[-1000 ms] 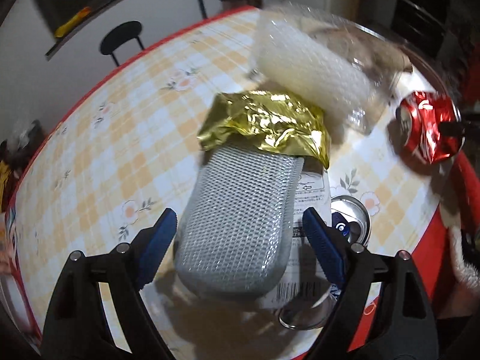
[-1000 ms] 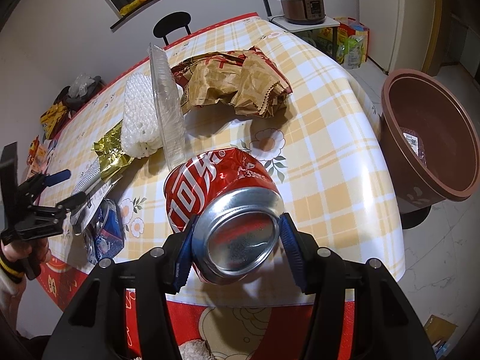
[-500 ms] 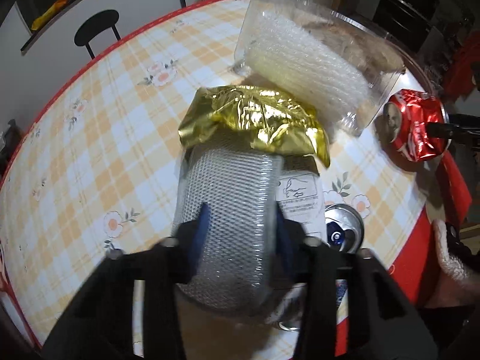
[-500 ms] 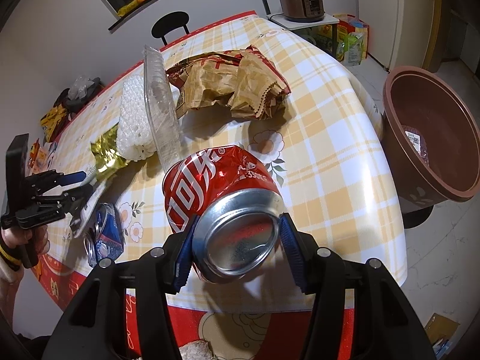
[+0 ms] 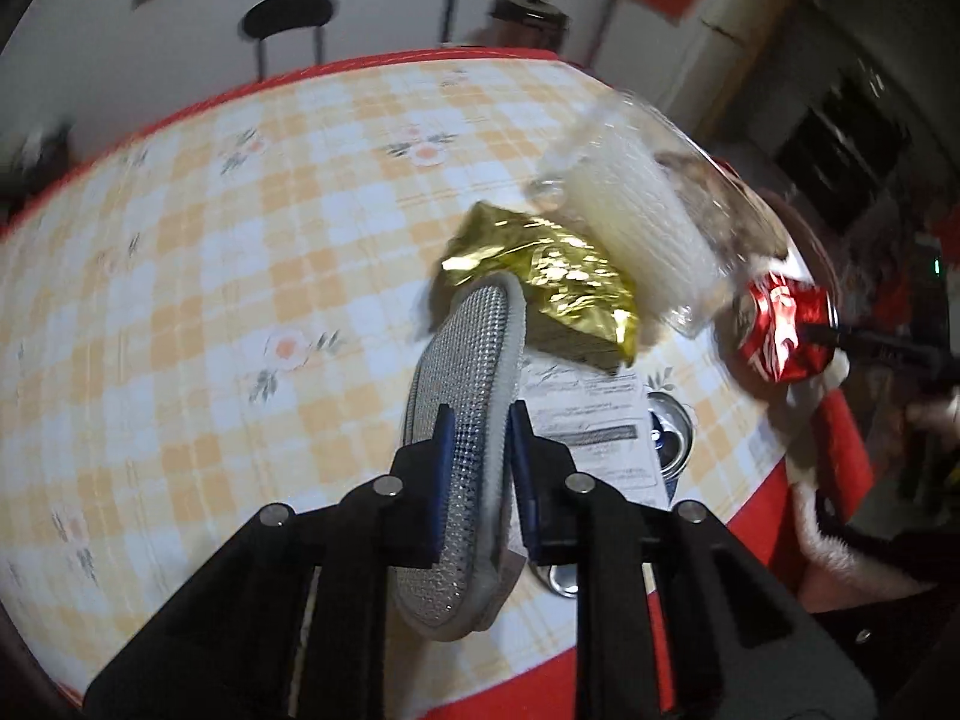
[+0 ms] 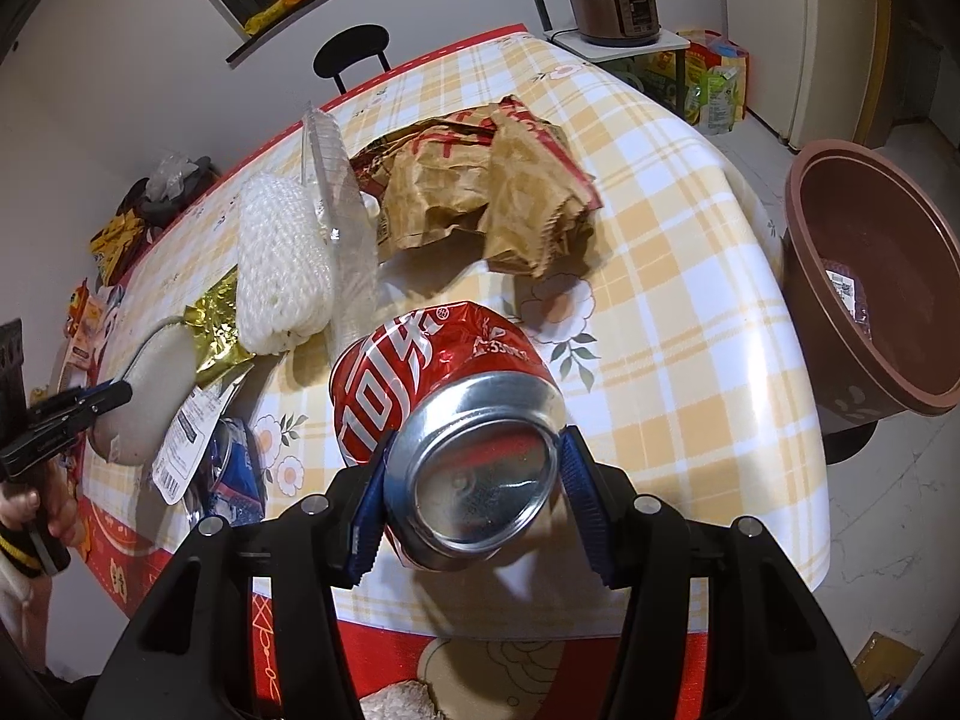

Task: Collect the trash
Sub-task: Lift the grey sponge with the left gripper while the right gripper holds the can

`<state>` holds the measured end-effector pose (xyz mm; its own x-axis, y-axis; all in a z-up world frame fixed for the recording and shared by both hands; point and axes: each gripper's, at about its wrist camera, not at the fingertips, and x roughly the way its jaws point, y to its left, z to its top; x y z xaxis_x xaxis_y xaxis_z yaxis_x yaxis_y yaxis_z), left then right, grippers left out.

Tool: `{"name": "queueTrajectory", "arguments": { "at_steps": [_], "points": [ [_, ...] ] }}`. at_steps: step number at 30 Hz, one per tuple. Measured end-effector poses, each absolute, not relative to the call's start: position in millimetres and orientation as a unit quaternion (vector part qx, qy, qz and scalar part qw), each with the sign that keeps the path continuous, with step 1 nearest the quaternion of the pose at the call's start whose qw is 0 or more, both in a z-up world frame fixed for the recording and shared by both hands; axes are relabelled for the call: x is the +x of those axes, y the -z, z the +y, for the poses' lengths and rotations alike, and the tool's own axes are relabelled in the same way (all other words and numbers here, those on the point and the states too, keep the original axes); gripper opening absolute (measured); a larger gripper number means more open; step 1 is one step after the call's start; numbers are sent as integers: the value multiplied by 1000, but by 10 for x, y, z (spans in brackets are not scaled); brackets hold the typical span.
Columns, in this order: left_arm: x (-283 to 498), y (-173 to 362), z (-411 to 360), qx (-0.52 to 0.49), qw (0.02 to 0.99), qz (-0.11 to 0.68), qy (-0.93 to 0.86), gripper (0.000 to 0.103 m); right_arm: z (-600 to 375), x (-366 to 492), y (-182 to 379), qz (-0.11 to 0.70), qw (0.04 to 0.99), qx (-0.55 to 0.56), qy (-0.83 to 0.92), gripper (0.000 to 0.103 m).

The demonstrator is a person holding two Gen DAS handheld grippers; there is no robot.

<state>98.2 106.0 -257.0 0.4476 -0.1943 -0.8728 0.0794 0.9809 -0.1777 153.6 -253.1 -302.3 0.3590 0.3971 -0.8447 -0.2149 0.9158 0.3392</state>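
Trash lies across the checked table [image 6: 690,312], some of it half hidden. At nine o'clock in the right wrist view the left gripper [image 6: 111,393], its jaws just closed, pinches one grey mesh pouch [image 5: 465,420], tilted on edge; a person's hand [image 6: 45,507] below it is cut off by the frame. Under the pouch, one printed label [image 5: 591,414] and one gold foil wrapper [image 5: 552,276] show only in part. One blue can [image 6: 234,468] lies flattened beside them, its lettering unreadable. Toward eleven o'clock one white foam net [image 6: 282,258] leans on one clear plastic tray [image 6: 336,192]. At twelve, crumpled brown paper bags [image 6: 492,186] overlap; their count is unclear. At six, the right gripper [image 6: 474,474] clamps one crushed red can [image 6: 432,372]. At three o'clock one brown bin [image 6: 876,276] stands off the table.
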Motion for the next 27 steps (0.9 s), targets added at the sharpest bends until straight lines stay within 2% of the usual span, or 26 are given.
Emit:
{"name": "queueTrajectory", "arguments": {
  "at_steps": [6,27],
  "points": [
    [775,2656,1394,-160,847,506,48,22,-2465,1501,2985,532,822,80,-188,53],
    [758,2718,1548,-176,842,510,35,27,-2415,1393,2784,519,831,64,-189,52]
  ]
}}
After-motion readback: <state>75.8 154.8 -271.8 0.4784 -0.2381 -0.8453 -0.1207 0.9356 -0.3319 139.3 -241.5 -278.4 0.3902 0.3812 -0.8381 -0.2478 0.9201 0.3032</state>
